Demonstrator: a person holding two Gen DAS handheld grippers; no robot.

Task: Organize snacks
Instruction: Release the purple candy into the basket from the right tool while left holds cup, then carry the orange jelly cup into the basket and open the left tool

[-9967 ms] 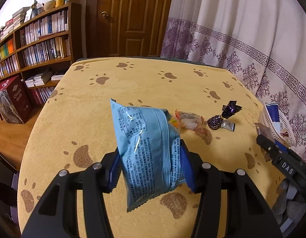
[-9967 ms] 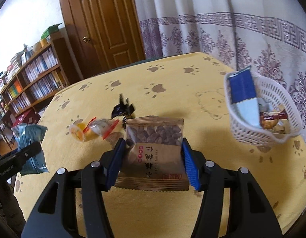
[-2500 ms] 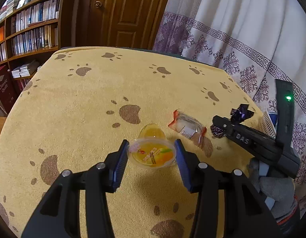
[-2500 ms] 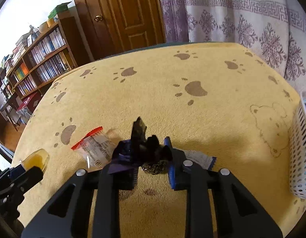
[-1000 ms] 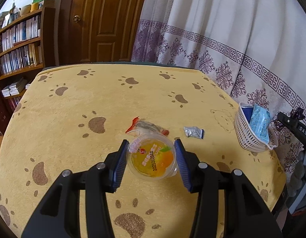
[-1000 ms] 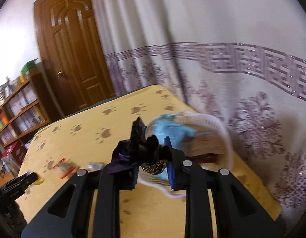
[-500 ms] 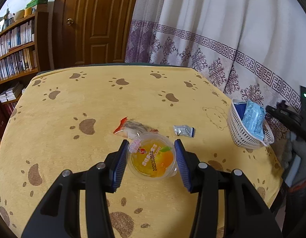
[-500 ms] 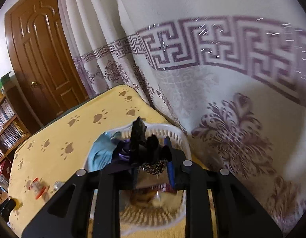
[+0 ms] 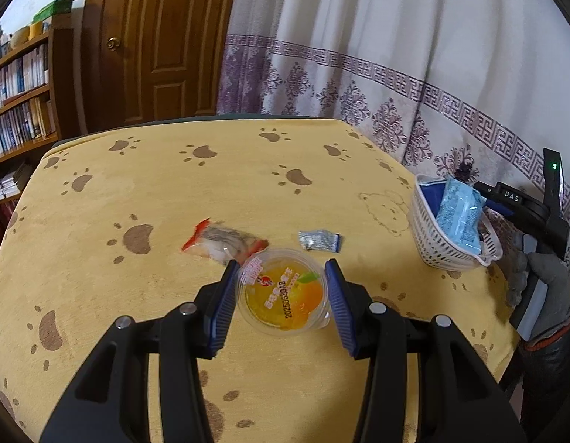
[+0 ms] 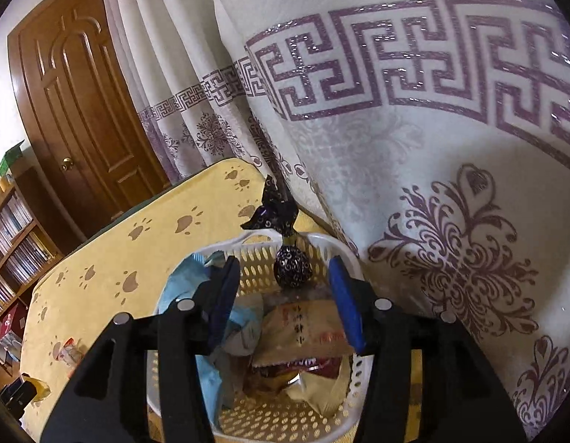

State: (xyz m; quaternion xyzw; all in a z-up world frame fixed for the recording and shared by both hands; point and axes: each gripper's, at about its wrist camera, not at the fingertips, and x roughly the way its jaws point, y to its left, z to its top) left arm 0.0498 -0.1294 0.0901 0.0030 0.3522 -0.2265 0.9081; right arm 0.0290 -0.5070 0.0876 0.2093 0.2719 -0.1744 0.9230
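- Since the frame half a second earlier, the right gripper [image 10: 283, 295] has just been opening its jaws; the dark purple wrapped candy [image 10: 292, 265], then pinched between the pads, now sits free between them, touched by neither pad [image 10: 344, 302].
- Candy position: above the far inner side of the white basket [image 10: 255, 417], its twisted wrapper tail pointing up past the rim; whether it rests on the contents or is in mid-air cannot be told.
- Basket contents, right wrist view: a light blue packet [image 10: 181, 288] at the left, a tan packet with red print [image 10: 303, 336] in the middle, other wrappers below.
- Left gripper [image 9: 281, 306]: jaws clamped on a round orange jelly cup [image 9: 283, 291], its printed lid facing the camera, held above the yellow paw-print tablecloth [image 9: 174, 184].
- On the cloth just beyond the cup: a clear packet with red ends [image 9: 222, 240] and, to its right, a small silver sachet [image 9: 319, 240], the two apart.
- Left wrist view also shows the basket [image 9: 432, 247] near the table's right edge, beside the patterned curtain [image 9: 395, 74], with the right gripper [image 9: 469, 184] over it, carried by a grey-gloved hand [image 9: 547, 288].
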